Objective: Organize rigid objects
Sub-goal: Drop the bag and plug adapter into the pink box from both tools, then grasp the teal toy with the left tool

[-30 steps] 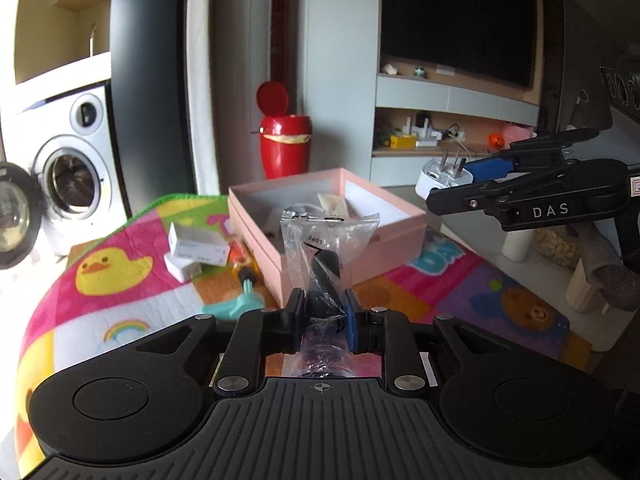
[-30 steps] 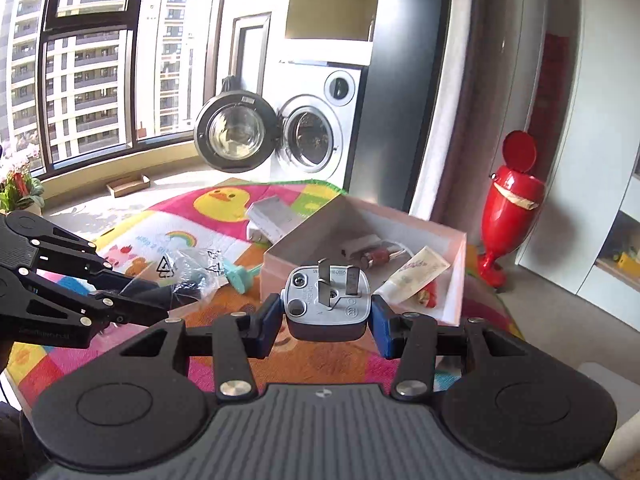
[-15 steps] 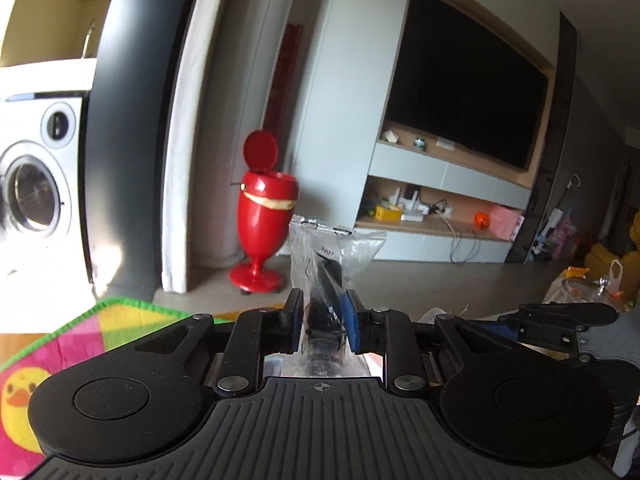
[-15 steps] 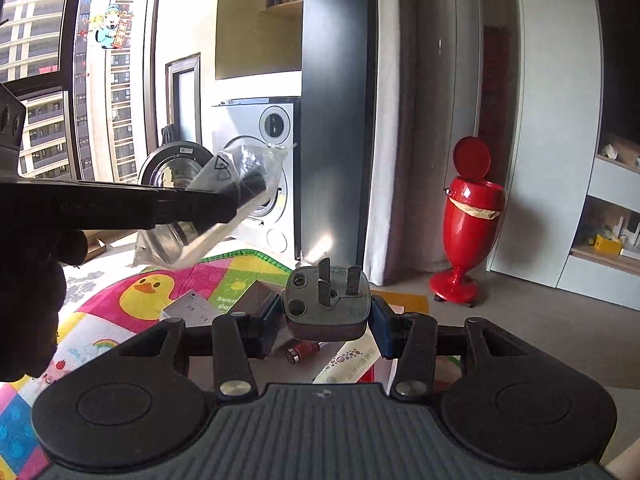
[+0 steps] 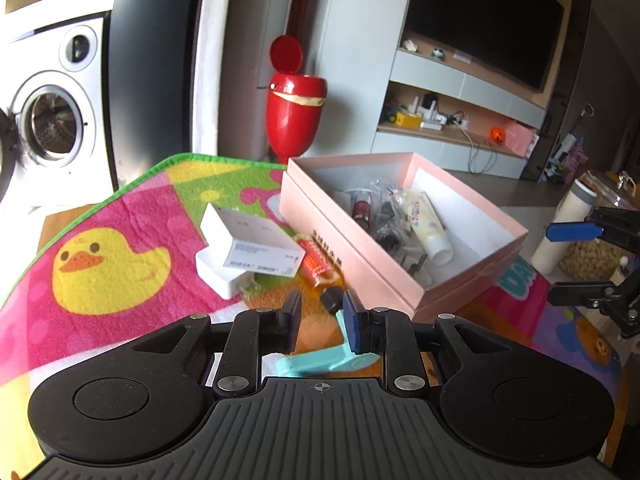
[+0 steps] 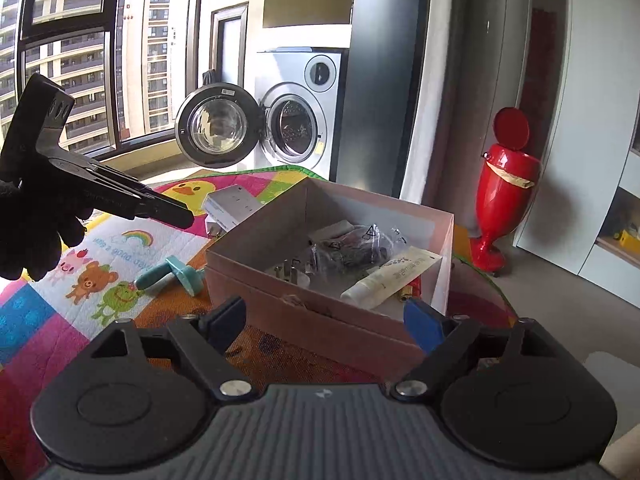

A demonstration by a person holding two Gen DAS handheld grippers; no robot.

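Observation:
A pink box (image 5: 400,280) (image 6: 320,320) sits on the colourful mat. Inside lie a clear plastic bag (image 6: 352,248) with dark parts, a white plug (image 6: 292,274) (image 5: 416,266), a cream tube (image 5: 428,228) (image 6: 392,276) and a small red item (image 5: 362,208). My left gripper (image 5: 321,320) is open and empty, above a teal tool (image 5: 320,360) (image 6: 176,274) and an orange bottle (image 5: 320,268). My right gripper (image 6: 324,322) is wide open and empty, in front of the box. White boxes (image 5: 256,248) (image 6: 232,206) lie left of the pink box.
A red bin (image 5: 294,100) (image 6: 504,196) stands on the floor behind the mat. A washing machine (image 6: 296,120) with its door open is at the back. Jars and a white bottle (image 5: 568,228) stand right of the mat. The left gripper shows in the right wrist view (image 6: 120,196).
Both grippers have opened. The plastic bag and the plug, held before, now lie in the pink box. Both views have tilted back down toward the mat.

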